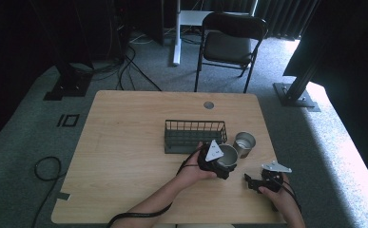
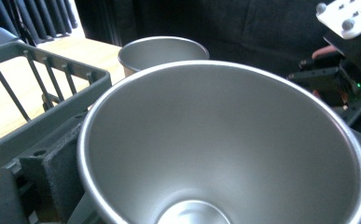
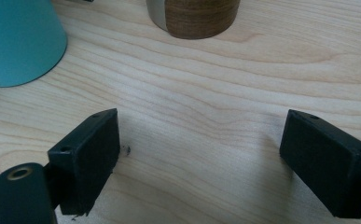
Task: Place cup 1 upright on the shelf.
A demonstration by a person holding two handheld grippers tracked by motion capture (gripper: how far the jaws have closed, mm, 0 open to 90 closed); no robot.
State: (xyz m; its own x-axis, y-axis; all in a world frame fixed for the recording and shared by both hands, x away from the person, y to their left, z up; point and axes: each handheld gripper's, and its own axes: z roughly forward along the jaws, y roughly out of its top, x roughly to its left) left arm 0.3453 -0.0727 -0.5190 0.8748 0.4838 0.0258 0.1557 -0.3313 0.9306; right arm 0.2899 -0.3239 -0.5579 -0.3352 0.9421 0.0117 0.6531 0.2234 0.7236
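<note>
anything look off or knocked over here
Nothing stands out. The left gripper holds a metal cup beside the wire basket; a second cup stands upright next to it. The right gripper rests open over bare table. No spill or damage is visible.

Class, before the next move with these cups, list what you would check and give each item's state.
1. Left tongs at the near cup: ok.
2. Grip on that cup secure: cannot tell, jaws hidden.
3. Right tongs open, empty, over bare table: ok.
4. Second cup upright, right of the wire basket: ok.
5. Basket free of contents: cannot tell.
</note>
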